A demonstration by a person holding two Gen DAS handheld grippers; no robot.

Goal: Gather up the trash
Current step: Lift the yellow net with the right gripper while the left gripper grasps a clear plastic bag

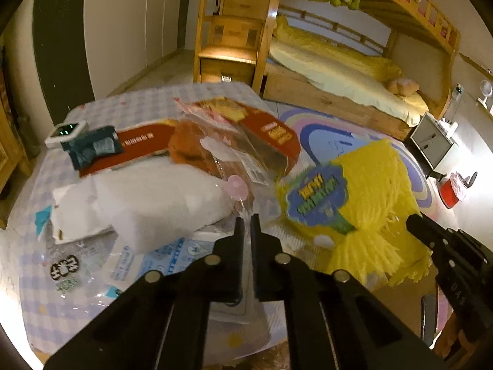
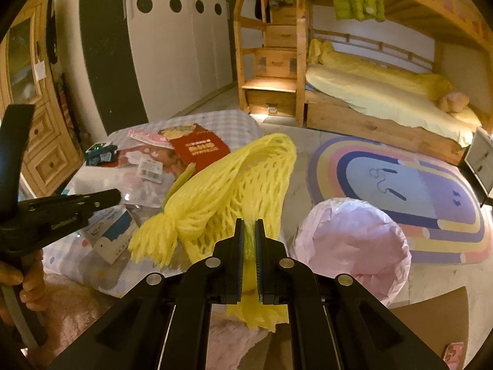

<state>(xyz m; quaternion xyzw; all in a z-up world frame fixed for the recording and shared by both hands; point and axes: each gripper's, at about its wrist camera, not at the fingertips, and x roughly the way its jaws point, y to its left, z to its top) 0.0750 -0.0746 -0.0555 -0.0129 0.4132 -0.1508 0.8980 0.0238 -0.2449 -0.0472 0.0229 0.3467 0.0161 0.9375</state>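
Note:
Trash lies spread on a table with a checked cloth (image 1: 148, 101). My left gripper (image 1: 246, 225) is shut on the edge of a clear plastic wrapper (image 1: 228, 160) with a pink sticker. The same gripper (image 2: 116, 197) shows at the left of the right wrist view, its tip at that wrapper. My right gripper (image 2: 250, 231) is shut on a yellow foam net (image 2: 234, 185) and holds it beside the table. The net (image 1: 369, 191) carries a blue and green label. A bin with a pink liner (image 2: 351, 246) stands on the floor just right of the net.
A red packet (image 1: 144, 145), a dark teal wrapper (image 1: 92, 149), white paper (image 1: 148, 197) and a small white device with green lights (image 1: 64, 131) lie on the table. A blue and white box (image 2: 114, 234) sits near its front. A rainbow rug (image 2: 416, 185) and bunk bed (image 2: 385, 92) lie beyond.

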